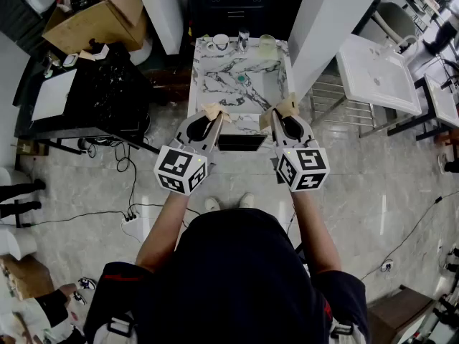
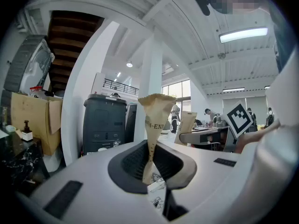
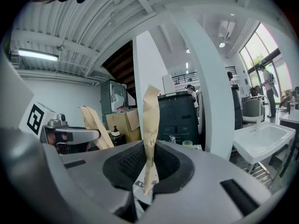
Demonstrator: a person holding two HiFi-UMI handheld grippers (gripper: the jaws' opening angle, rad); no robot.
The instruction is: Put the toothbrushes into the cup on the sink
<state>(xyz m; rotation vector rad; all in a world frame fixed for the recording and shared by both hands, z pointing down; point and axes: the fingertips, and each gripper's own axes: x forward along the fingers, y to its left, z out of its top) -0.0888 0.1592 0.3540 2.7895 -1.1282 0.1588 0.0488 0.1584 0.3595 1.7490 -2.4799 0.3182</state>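
Head view first: the person stands at a marble-patterned sink (image 1: 215, 84) with both tools held out level over its near edge, the left gripper (image 1: 213, 112) and the right gripper (image 1: 287, 108) side by side and a little apart. Along the sink's far rim stand a white cup (image 1: 221, 41), a clear glass (image 1: 244, 38) and a pale green cup (image 1: 267, 46). A small teal thing (image 1: 242, 79) lies in the basin, well ahead of both tips; from here it is too small to say whether it is a toothbrush. A black table (image 1: 107, 92) stands to the left of the sink, and a plain white basin (image 1: 376, 74) stands off to the right. Left gripper view: the left gripper (image 2: 156, 104) has its tan, tape-wrapped tips pressed flat together with nothing caught between them. It points across the room at a dark grey cabinet (image 2: 103, 122) beside a white pillar (image 2: 149, 78), with a cardboard box (image 2: 32, 120) off to the left. The other tool's tan tip shows at the right. Right gripper view: the right gripper (image 3: 151, 101) likewise has its tan tips closed on each other and carries nothing. Beyond it are the same dark cabinet (image 3: 180, 118), the green cup (image 3: 188, 143) peeping over the tool's body, and the white basin (image 3: 261, 136) at the right.
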